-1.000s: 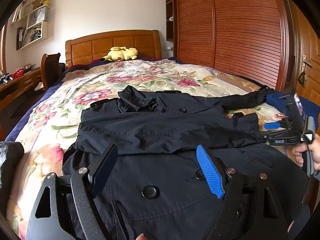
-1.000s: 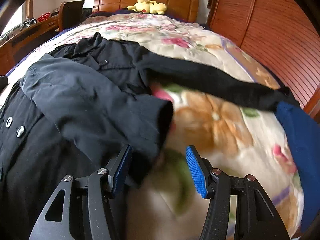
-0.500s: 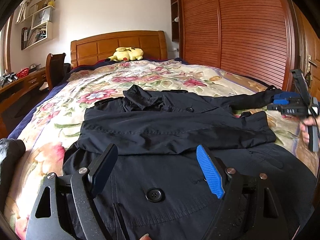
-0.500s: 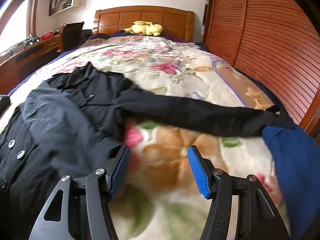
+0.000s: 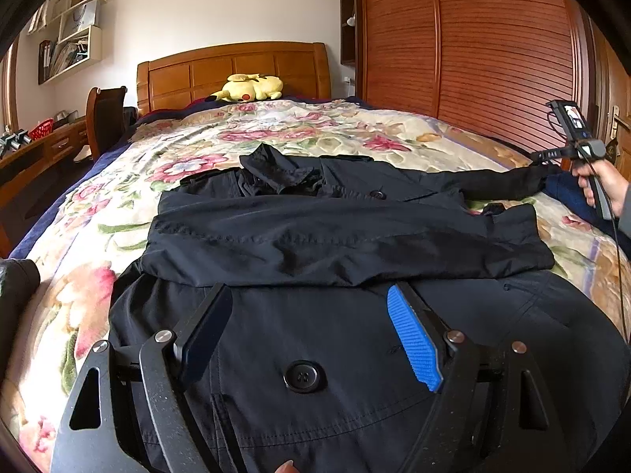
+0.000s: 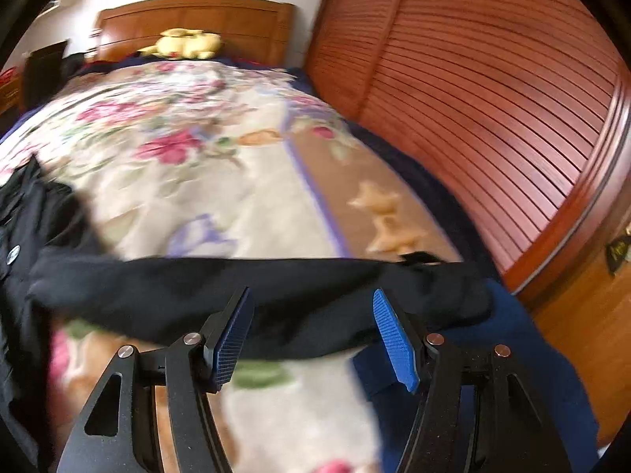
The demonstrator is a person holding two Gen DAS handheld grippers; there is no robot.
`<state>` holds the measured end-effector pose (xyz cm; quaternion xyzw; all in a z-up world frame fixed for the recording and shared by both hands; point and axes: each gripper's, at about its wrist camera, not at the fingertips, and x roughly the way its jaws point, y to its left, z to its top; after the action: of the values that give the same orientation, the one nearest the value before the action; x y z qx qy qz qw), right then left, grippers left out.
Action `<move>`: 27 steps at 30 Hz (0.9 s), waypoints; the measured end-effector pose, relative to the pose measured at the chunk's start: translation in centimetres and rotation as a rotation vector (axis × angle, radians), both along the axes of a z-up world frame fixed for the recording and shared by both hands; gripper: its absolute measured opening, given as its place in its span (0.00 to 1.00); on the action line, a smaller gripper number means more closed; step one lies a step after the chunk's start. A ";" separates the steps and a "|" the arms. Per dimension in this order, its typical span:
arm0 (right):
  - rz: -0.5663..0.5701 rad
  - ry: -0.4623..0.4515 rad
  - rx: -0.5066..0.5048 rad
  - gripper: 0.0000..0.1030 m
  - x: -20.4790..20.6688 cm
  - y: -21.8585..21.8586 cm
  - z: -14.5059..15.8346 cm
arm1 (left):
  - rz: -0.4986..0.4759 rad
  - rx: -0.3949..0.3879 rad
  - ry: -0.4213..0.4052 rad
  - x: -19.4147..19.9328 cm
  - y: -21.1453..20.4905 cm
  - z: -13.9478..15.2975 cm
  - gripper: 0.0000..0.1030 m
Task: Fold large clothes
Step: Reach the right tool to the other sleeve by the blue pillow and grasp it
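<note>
Left gripper [image 5: 311, 339]: jaws spread wide, gripping nothing, hovering above the lower front of the coat [image 5: 339, 347], with a large black button [image 5: 304, 376] showing between the fingers. Right gripper [image 6: 315, 331]: jaws likewise spread, empty, held over the far sleeve [image 6: 256, 295], which runs crosswise just ahead of the blue pads [image 6: 394, 335]; whether the pads touch the cloth cannot be told, as this view is blurred. In the left wrist view the right gripper [image 5: 568, 149] appears past the coat's right side, beyond the sleeve end, held in a hand [image 5: 603, 185]. The coat is dark and lies front up, spread on the bed [image 5: 276, 134], collar [image 5: 284, 169] toward the headboard [image 5: 232, 71]. One sleeve [image 5: 335, 236] is folded across the chest, its cuff at the coat's right edge. The other sleeve [image 5: 493, 185] stretches straight out to the right of the coat, its end resting against a blue cloth [image 6: 532, 354] at the bed's edge. A floral quilt [image 5: 315, 126] covers the bed on all sides of the coat. Beyond the collar, against the headboard, lies a yellow plush toy [image 5: 252, 87]. To the coat's right stands a slatted wooden wardrobe [image 5: 473, 51]. To the coat's left are a chair [image 5: 104, 118] and a desk [image 5: 35, 149], with wall shelves [image 5: 71, 39] above them.
</note>
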<state>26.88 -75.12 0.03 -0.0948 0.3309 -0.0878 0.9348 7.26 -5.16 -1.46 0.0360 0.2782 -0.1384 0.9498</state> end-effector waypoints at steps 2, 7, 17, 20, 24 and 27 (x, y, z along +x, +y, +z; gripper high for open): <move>-0.040 0.013 -0.006 0.63 1.4 -1.2 0.3 | -0.001 0.001 0.003 0.0 -0.1 -0.1 0.79; -0.134 0.036 -0.004 0.63 3.4 -3.5 0.9 | 0.000 0.004 0.008 0.1 -0.1 -0.2 0.79; -0.292 0.167 0.018 0.63 5.0 -6.8 -1.6 | 0.001 0.004 0.015 0.0 0.0 -0.2 0.79; -0.279 0.191 0.025 0.40 5.4 -6.8 -2.2 | 0.000 0.005 0.014 0.0 0.0 -0.2 0.79; -0.232 0.220 -0.026 0.08 5.8 -5.5 -2.7 | -0.004 0.012 0.012 0.0 -0.1 -0.1 0.79; -0.197 0.160 -0.039 0.05 4.9 -4.1 -1.5 | -0.006 0.012 0.005 -0.2 -0.1 0.1 0.79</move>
<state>31.82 -79.23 -1.44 -0.0866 0.4103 -0.1778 0.8902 7.08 -5.22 -1.39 0.0420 0.2812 -0.1400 0.9485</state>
